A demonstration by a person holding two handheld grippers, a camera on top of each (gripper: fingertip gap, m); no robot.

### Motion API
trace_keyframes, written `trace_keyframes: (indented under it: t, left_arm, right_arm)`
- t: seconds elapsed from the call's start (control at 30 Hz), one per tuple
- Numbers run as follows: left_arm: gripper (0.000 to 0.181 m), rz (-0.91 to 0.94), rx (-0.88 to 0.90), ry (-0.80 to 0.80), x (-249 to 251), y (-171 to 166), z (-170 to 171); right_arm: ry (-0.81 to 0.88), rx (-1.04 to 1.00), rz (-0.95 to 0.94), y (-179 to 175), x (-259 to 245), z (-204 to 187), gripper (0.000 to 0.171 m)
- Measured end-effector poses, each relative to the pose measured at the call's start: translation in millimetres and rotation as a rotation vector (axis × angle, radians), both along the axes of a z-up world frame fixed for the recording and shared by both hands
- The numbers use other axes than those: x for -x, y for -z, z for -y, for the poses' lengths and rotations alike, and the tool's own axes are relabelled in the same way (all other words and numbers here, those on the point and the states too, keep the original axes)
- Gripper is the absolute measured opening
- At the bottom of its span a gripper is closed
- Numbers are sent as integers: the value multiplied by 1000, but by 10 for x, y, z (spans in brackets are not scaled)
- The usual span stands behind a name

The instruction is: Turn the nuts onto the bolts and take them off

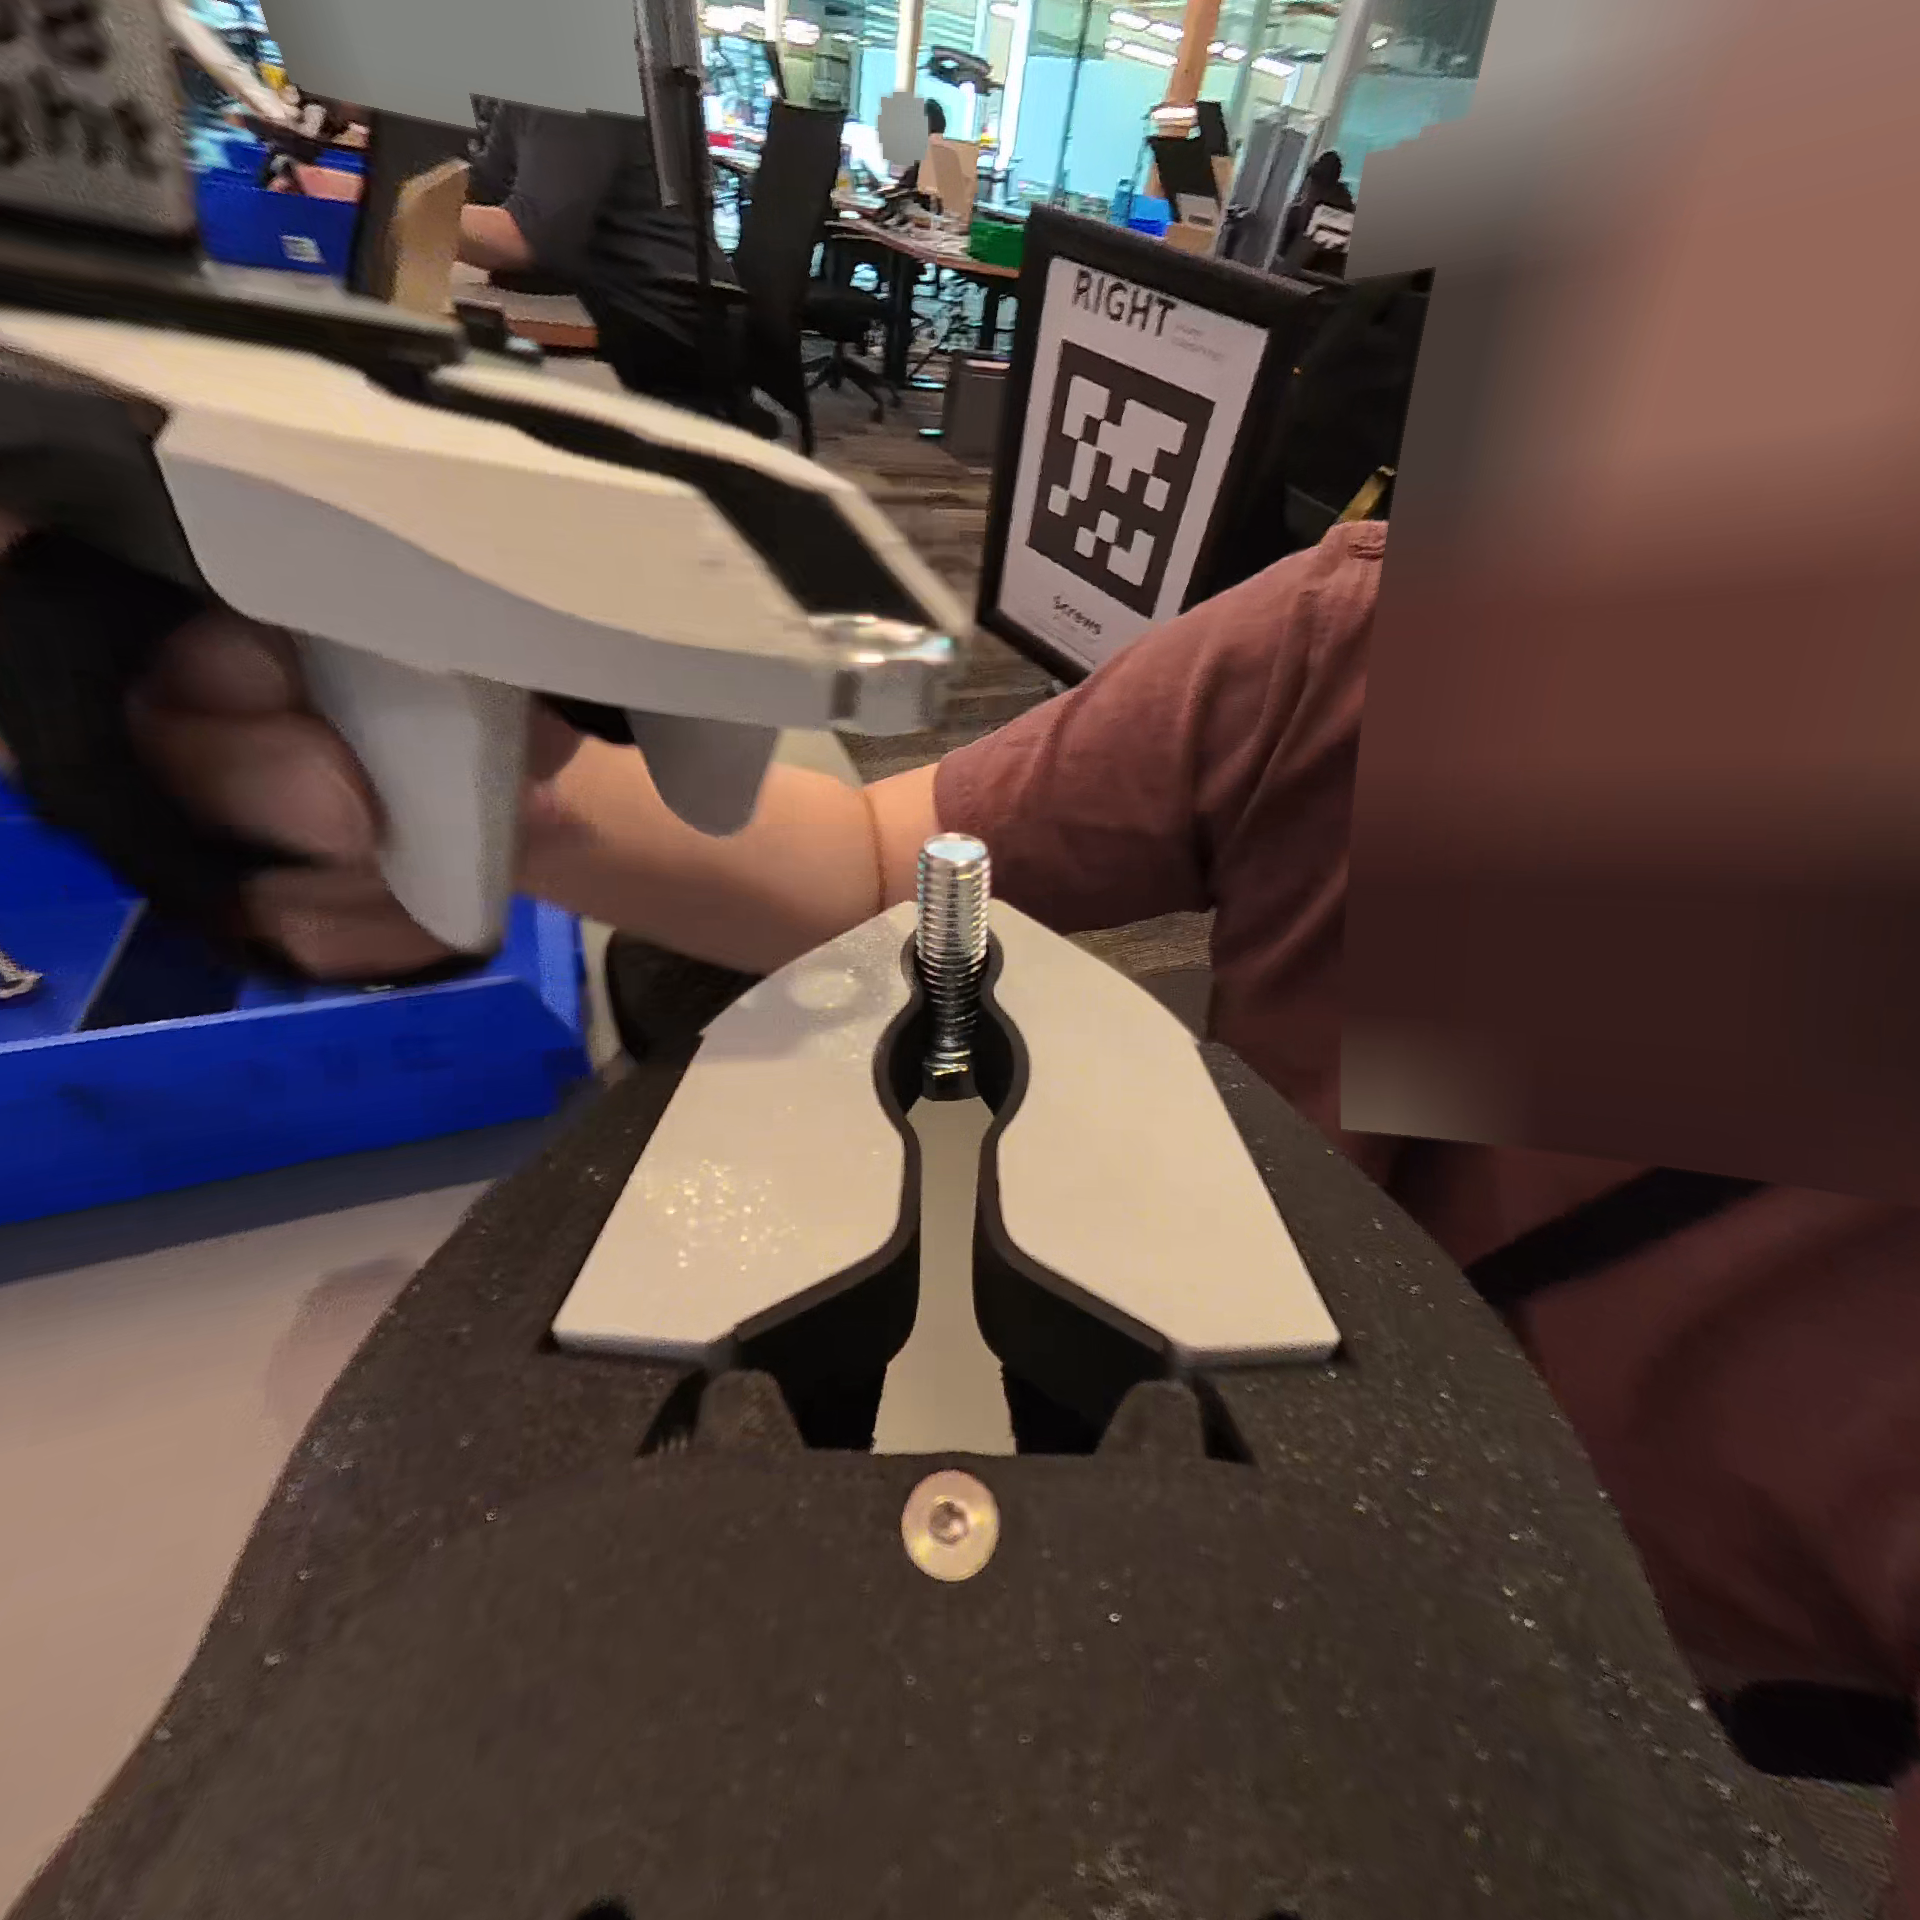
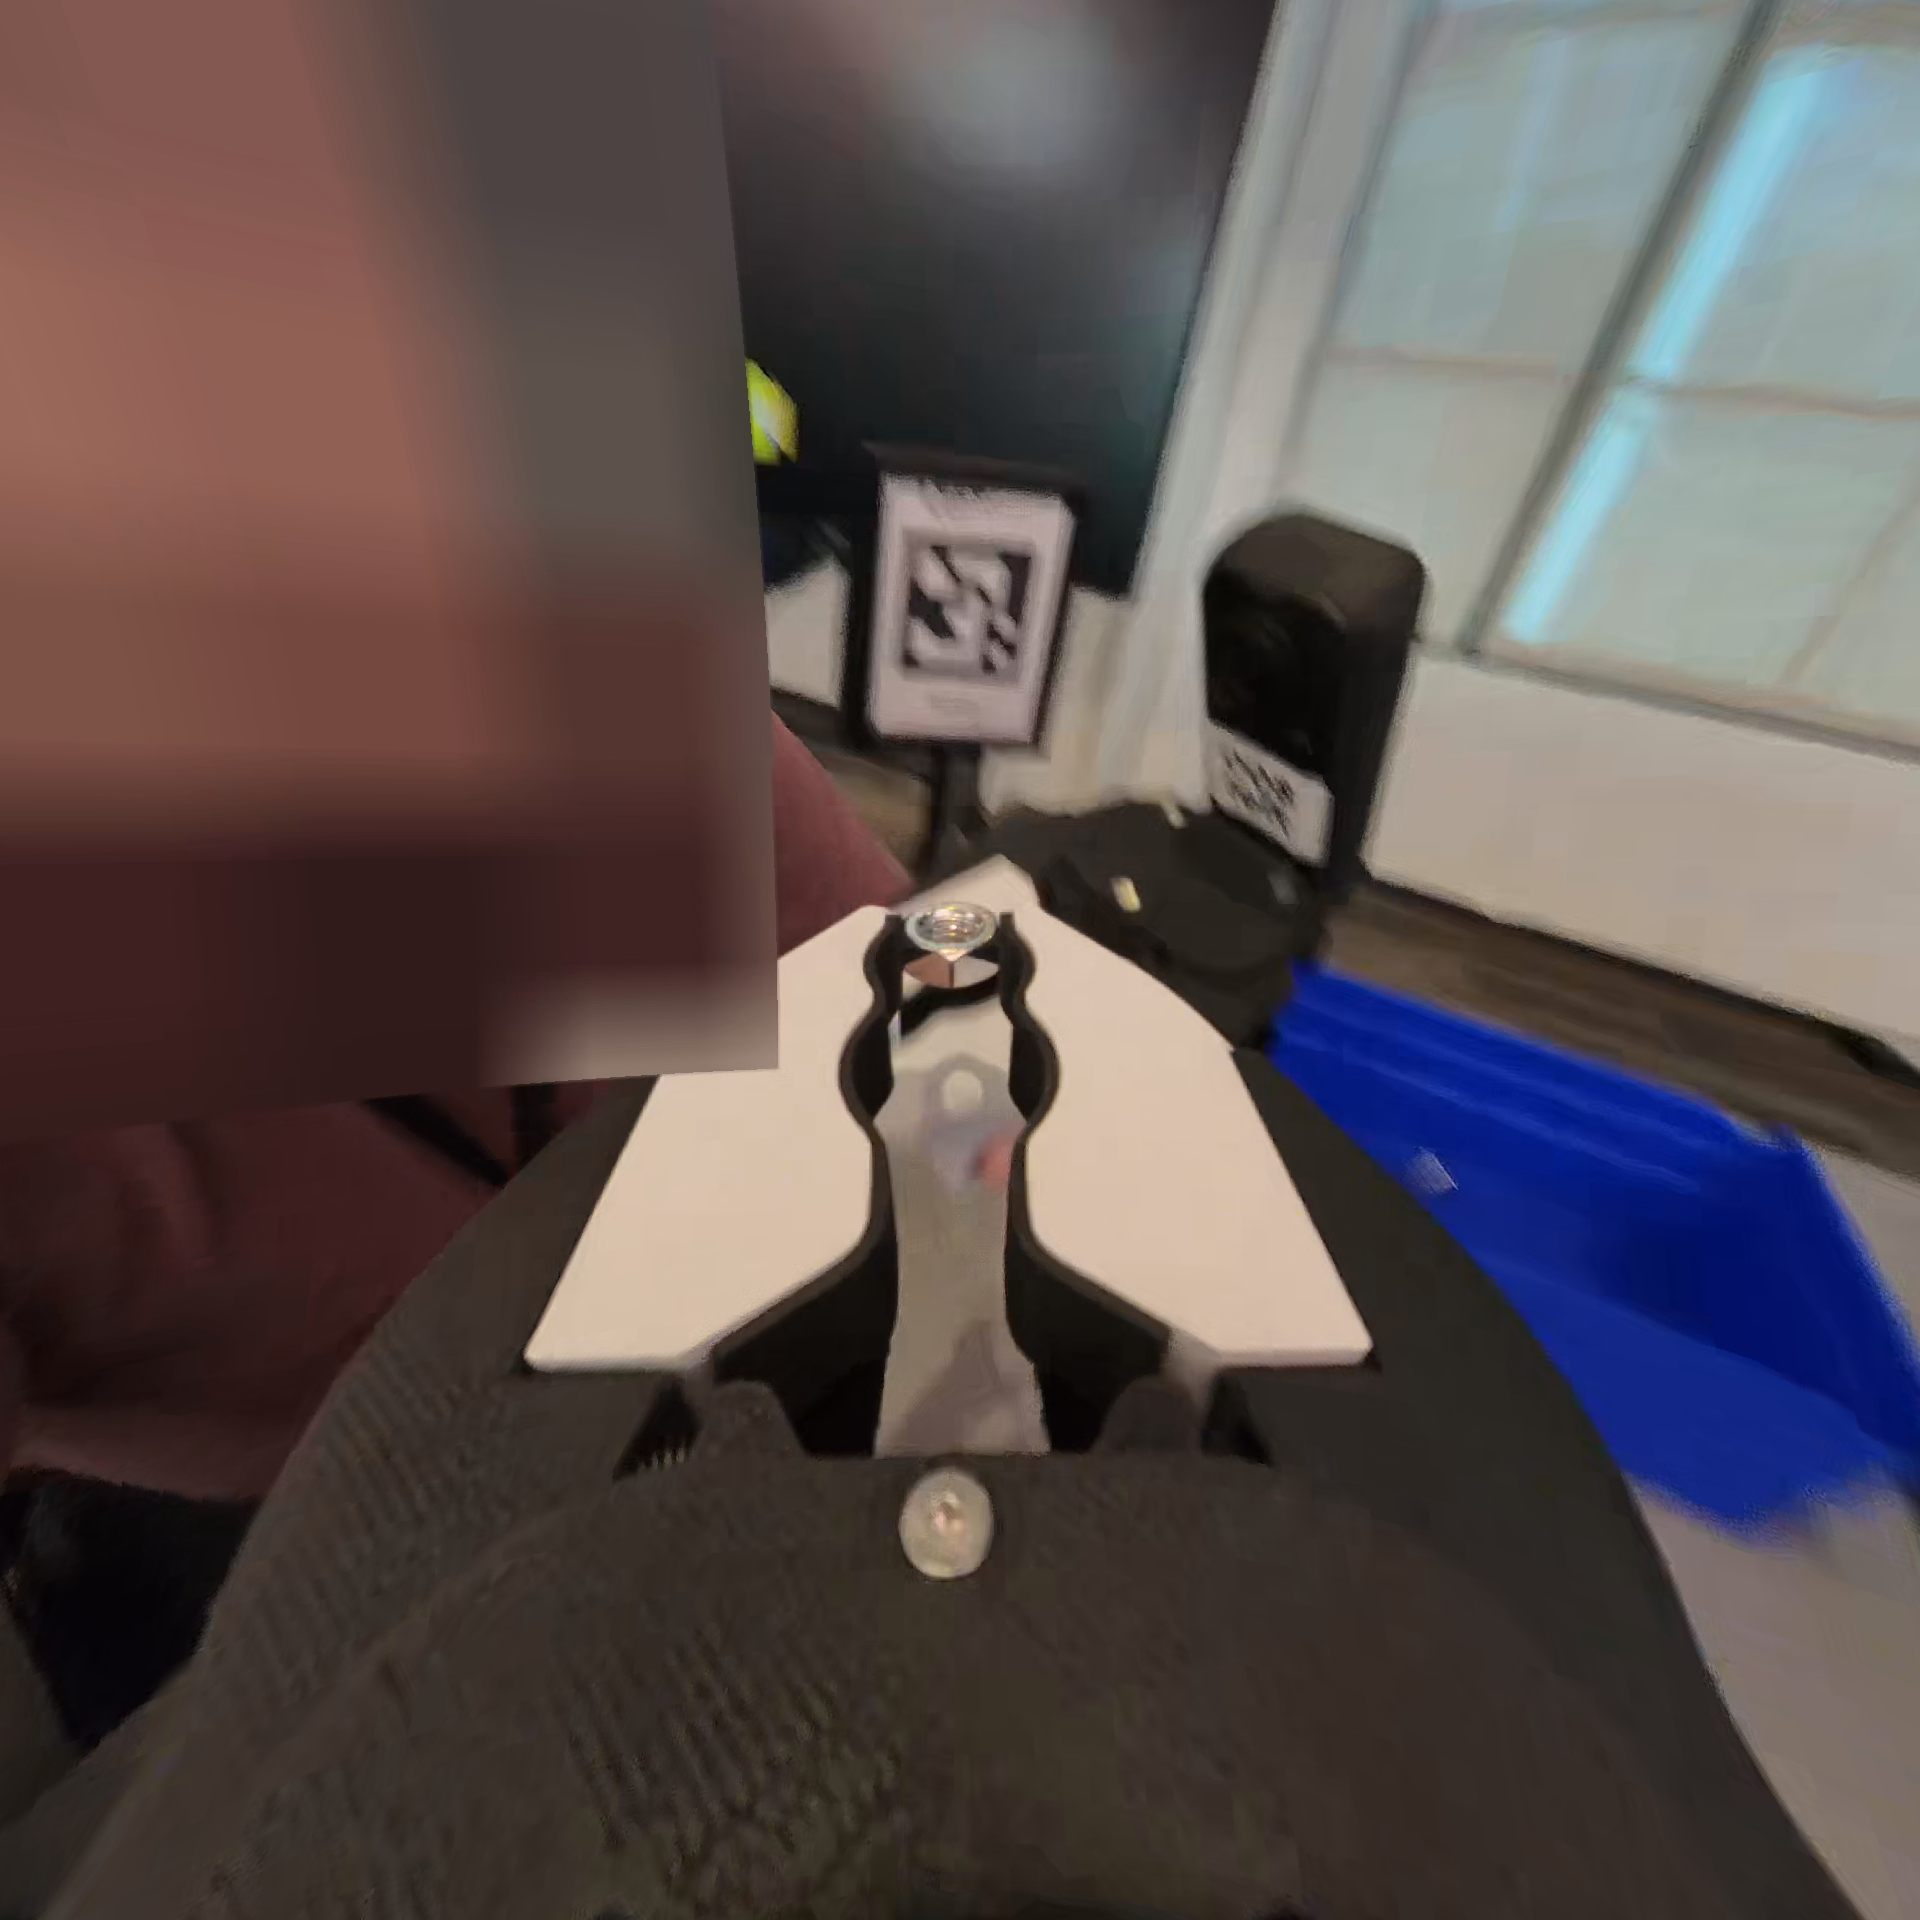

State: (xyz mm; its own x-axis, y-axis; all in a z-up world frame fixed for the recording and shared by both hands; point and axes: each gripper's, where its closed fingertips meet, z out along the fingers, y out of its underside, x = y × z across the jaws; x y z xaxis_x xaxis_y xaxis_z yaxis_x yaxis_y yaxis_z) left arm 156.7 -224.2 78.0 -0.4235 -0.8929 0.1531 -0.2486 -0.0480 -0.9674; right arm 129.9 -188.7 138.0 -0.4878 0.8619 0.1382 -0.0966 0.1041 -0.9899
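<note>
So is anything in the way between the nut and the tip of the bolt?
No. In the left wrist view, only open air separates the nut in the right gripper from the bolt.

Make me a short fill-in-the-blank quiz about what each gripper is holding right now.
1. The left gripper is shut on a silver threaded ____.
2. The right gripper pinches a shiny silver hex ____ at its fingertips.
3. The nut is ____ threaded onto the bolt.
4. The plastic bin on the table is ____ in colour.

Missing words: bolt; nut; not yet; blue.

Office desks, chairs, frosted windows.
</note>
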Motion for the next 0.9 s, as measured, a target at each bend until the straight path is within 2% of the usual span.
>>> trace_keyframes:
  t: [0.03, 0.13, 0.17, 0.27, 0.4, 0.57, 0.67, 0.8, 0.9]
  left_arm:
    - [4, 0, -15, -28, 17, -10, -46]
    - [3, -3, -42, -107, 112, -70, -171]
    - [3, -8, -64, -139, 139, -78, -221]
    - [3, -9, -102, -172, 213, -120, -279]
    - [3, 6, -103, -195, 288, -181, -328]
    - [3, 4, -113, -212, 342, -212, -341]
    - [4, 8, -123, -220, 360, -231, -337]
    - [4, 8, -129, -223, 389, -246, -341]
    - [3, 21, -123, -237, 404, -277, -369]
  right_arm:
    - [110, -57, 94, 89, -85, -133, 18]
    - [592, -273, 543, 718, -783, -818, 18]
    - [690, -260, 692, 956, -1114, -951, 18]
    - [775, -15, 1085, 1650, -1891, -995, 19]
    - [813, 238, 1377, 2253, -2308, -1109, 19]
    - [736, 400, 1578, 2693, -2351, -1125, 20]
    - [764, 492, 1638, 2816, -2398, -1166, 21]
    - [826, 484, 1586, 2715, -2434, -1221, 26]
    - [929, 375, 1470, 2413, -2402, -1311, 29]
